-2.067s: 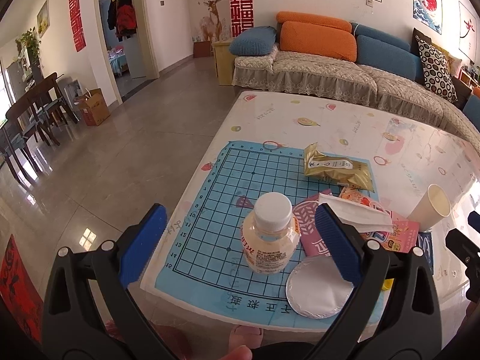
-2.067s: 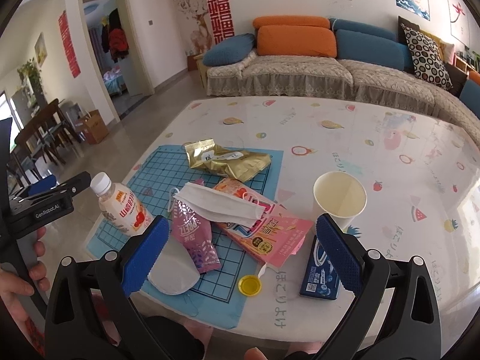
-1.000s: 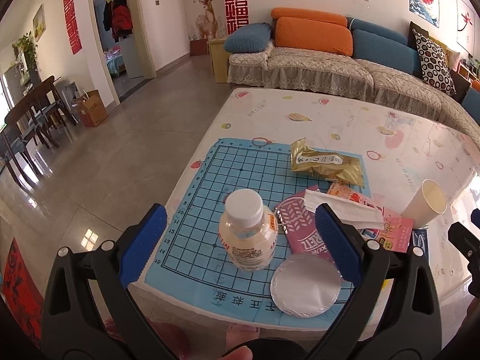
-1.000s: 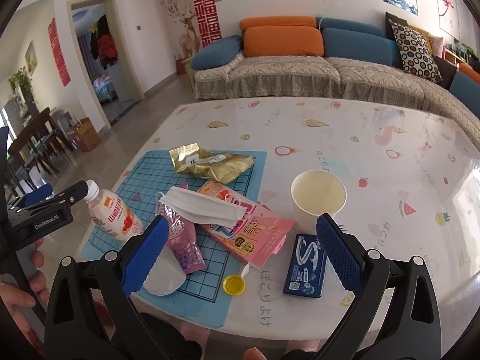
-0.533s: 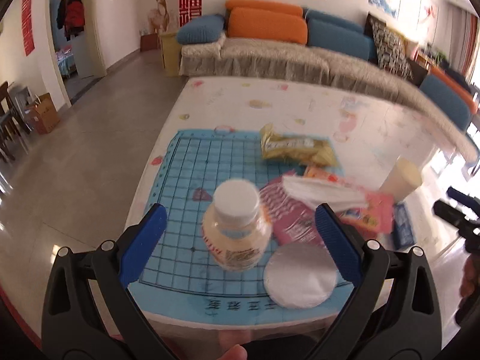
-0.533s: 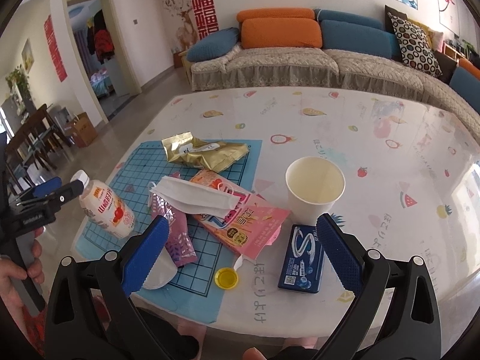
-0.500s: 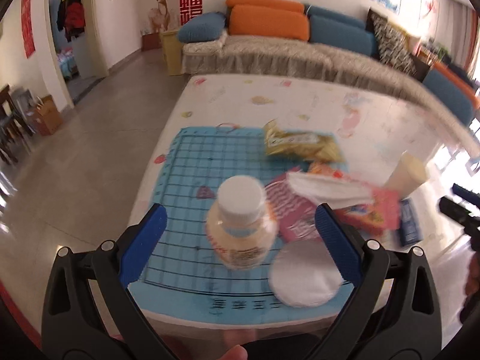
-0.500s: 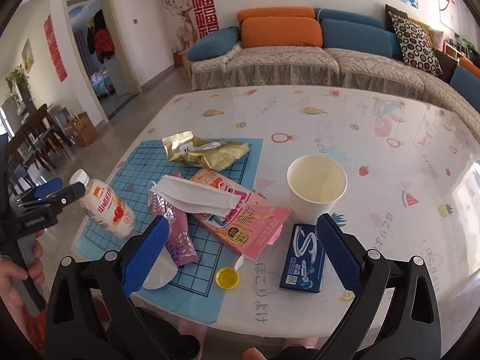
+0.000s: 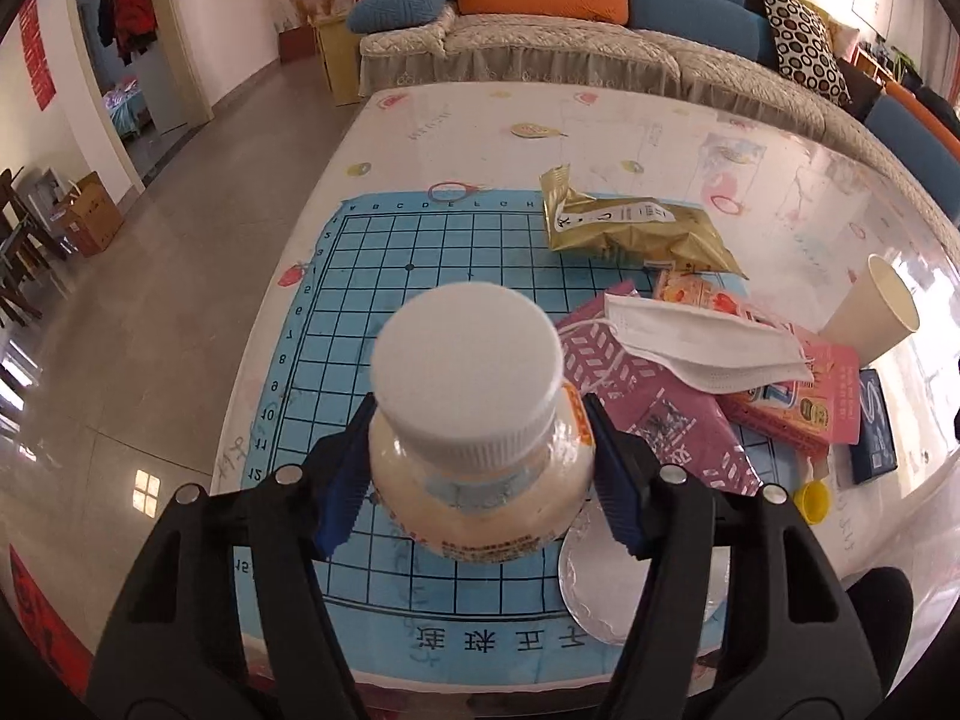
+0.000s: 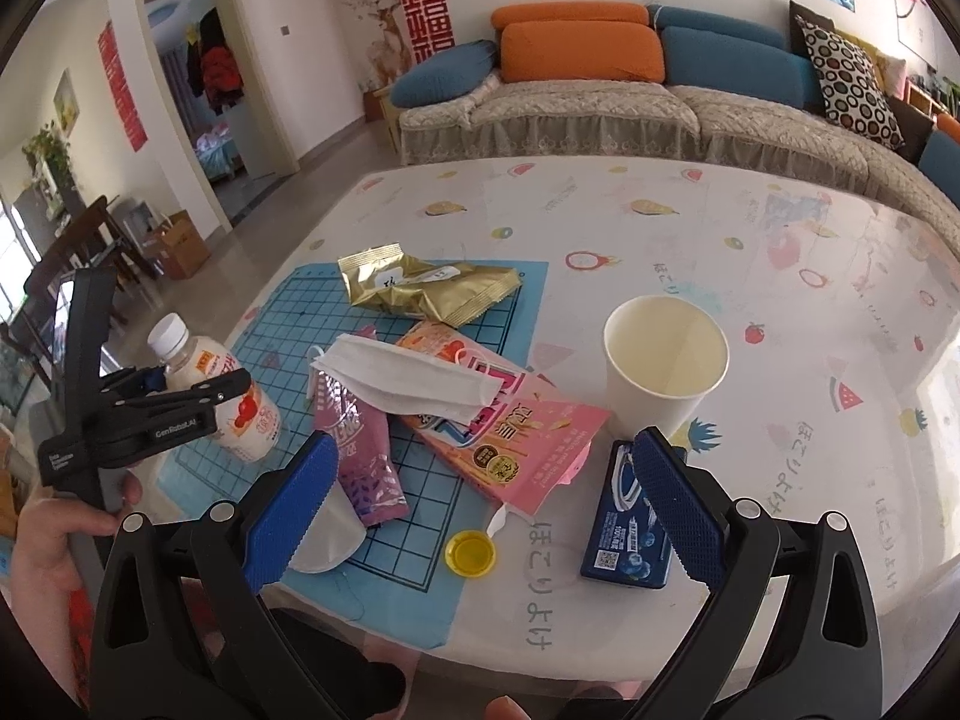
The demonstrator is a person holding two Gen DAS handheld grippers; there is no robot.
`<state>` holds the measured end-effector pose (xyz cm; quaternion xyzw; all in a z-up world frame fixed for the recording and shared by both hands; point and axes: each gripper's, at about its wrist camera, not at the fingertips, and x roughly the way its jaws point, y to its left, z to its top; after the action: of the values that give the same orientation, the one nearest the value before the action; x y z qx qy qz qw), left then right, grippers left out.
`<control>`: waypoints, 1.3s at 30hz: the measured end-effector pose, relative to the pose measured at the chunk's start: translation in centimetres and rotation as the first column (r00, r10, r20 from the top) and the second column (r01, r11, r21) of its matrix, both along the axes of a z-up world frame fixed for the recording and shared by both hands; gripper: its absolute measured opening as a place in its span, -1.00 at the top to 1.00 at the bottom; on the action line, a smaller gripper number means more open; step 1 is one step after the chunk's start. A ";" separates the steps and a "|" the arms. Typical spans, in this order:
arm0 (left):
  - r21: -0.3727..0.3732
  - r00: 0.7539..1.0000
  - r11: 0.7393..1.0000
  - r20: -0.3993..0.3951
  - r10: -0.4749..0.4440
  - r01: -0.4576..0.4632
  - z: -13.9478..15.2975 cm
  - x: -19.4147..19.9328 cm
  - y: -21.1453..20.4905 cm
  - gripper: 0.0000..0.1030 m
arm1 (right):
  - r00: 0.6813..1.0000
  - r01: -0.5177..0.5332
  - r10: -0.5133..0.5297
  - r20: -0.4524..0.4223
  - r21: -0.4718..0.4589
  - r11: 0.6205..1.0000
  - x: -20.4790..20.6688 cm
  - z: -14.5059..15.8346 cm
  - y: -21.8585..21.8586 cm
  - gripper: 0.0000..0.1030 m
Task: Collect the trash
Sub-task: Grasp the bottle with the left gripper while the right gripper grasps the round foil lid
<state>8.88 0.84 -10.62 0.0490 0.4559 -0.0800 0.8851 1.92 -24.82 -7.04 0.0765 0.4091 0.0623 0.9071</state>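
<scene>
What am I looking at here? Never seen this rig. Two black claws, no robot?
No robot: a person holds a trigger-operated two-finger gripper in each hand, and each carries a fisheye camera looking along its blue-padded fingers.

The left wrist view shows the left gripper shut on a small drink bottle with a white cap. The right wrist view shows the same grip from the side, with the person's hand on the handle.

The right gripper is open and empty, above the near edge of the table.

On the table lie a gold snack bag, a white face mask, a pink wrapper, a purple wrapper, a paper cup, a blue pack, a yellow cap and a round white lid.
</scene>
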 end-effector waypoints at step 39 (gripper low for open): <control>0.018 1.000 1.000 0.026 0.008 -0.009 0.2 -4.5 3.6 -0.21 | 0.901 -0.385 0.396 -0.177 0.094 0.918 4.7 -9.2 10.9 0.91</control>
<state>4.37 4.40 -10.37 0.0560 0.4454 -0.0716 0.8907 6.63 -13.95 -16.25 0.0243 0.5000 0.2465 0.8298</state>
